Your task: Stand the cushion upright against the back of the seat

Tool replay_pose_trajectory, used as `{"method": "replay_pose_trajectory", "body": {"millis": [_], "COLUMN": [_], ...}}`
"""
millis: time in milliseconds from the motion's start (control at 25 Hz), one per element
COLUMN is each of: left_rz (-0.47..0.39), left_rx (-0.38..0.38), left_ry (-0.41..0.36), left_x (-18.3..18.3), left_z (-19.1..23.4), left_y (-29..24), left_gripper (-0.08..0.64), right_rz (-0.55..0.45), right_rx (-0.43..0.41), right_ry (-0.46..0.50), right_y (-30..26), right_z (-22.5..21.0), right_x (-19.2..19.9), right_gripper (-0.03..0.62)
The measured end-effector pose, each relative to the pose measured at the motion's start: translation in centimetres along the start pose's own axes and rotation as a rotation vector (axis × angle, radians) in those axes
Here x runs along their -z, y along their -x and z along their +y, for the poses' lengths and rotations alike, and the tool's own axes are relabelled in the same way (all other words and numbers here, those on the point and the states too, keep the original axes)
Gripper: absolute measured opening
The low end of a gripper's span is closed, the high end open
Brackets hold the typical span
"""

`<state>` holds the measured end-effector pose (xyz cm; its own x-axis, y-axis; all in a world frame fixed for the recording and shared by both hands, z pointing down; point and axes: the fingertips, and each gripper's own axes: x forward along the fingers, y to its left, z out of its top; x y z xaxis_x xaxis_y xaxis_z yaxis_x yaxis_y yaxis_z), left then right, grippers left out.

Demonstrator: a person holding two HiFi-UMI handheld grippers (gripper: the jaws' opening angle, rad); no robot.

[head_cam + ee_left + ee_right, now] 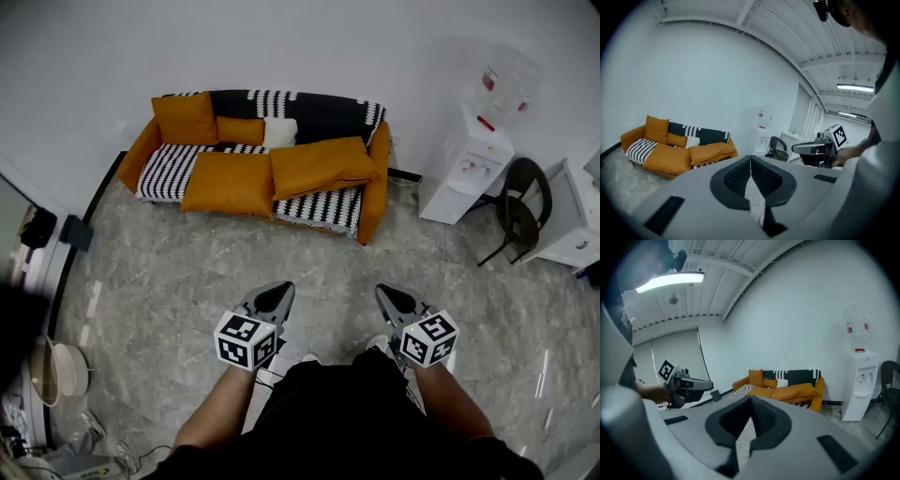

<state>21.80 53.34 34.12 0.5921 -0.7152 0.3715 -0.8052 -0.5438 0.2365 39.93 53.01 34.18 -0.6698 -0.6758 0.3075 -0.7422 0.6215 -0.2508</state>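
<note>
Head view shows two large orange cushions (228, 183) lying flat on the sofa (377, 192) seat, well apart from the left gripper (277, 296) and right gripper (395, 298), whose jaws are pressed together on nothing, probably because the person has yet to walk up and grasp one.

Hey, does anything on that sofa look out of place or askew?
Yes. Two large orange cushions lie flat on the sofa seat instead of standing against its back: the left cushion overhangs the front edge, and the right cushion sits skewed beside it.
</note>
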Motion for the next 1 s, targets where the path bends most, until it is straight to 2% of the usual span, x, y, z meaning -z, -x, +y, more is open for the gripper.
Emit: {"method": "replay_pose_trajectory", "body": {"millis": [440, 720, 1000], "left_rz": [0.007, 0.010, 0.004], "left_rx": [-0.002, 0.001, 0.000], "left_ry": [-0.001, 0.007, 0.000], "left_x": [0.6, 1.0, 0.9], "left_z": [0.1, 0.1, 0.2], "left_y": [0.2, 0.2, 0.1], "left_gripper": [0.017, 0.017, 0.017], "right_rz": [-0.010, -0.051, -0.023], "right_rx": [-0.009, -0.038, -0.032], "right_ry": [0.008, -0.013, 0.009], "right_y": [-0.2, -0.3, -0.8], "right_z": [0.8, 1.4, 1.7], "right_x": [-0.2, -0.4, 0.3], "right_gripper": [0.035, 0.038, 0.040]}}
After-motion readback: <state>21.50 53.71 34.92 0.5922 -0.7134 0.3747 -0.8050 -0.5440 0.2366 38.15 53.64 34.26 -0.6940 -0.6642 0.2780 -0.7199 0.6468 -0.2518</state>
